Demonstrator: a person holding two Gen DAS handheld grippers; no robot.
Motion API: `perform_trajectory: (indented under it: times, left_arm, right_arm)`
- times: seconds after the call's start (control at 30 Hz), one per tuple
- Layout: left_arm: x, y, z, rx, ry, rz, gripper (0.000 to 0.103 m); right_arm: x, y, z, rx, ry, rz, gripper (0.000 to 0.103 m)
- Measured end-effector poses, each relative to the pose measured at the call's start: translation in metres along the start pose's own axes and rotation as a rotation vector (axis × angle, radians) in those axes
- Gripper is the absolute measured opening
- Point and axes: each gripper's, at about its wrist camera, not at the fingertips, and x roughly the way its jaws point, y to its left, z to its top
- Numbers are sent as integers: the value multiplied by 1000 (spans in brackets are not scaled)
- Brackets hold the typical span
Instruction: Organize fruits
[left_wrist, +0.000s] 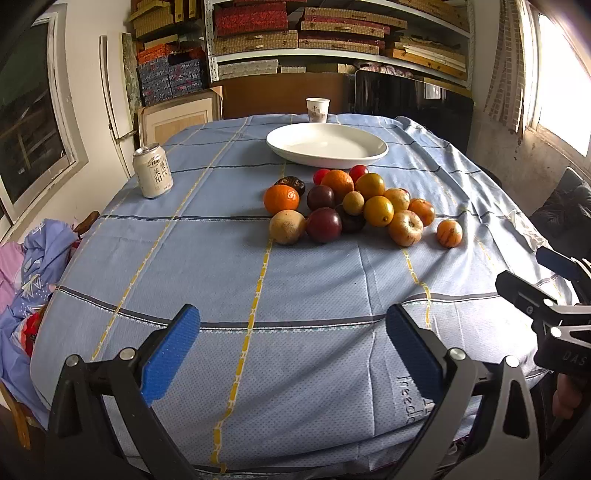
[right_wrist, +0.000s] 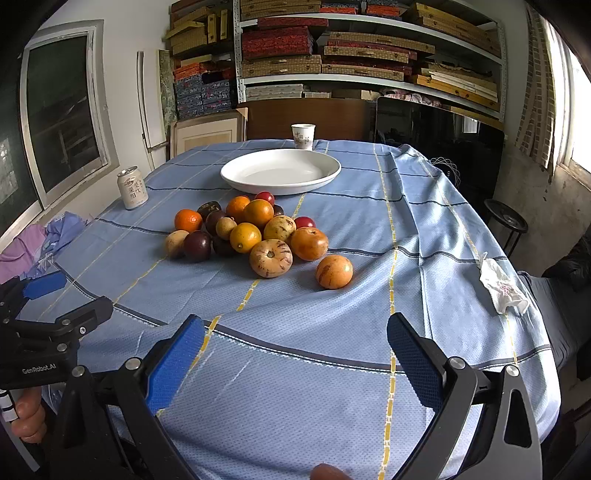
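The sorting looks not yet begun: the white plate (left_wrist: 327, 144) sits bare in the upper centre of the left view, and the fruit pile (left_wrist: 354, 203) lies just below it on the blue tablecloth (left_wrist: 221, 266); one orange fruit (right_wrist: 334, 272) sits a little apart at the pile's lower right in the right view. The left gripper (left_wrist: 291, 350) spreads wide at the bottom of its frame, holding nothing; the right gripper (right_wrist: 295, 358) likewise gapes with nothing in it; both are well short of the fruit. The likely next move is a reach forward to that stray fruit, closing gently on its round skin, then a carry to the plate.
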Motion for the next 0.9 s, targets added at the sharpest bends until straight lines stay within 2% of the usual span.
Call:
perform_trajectory:
  times: [0.9]
  left_arm:
    - [0, 0, 0, 1, 2, 2, 99]
  right_arm:
    - [0, 3, 1, -10, -4, 14, 100]
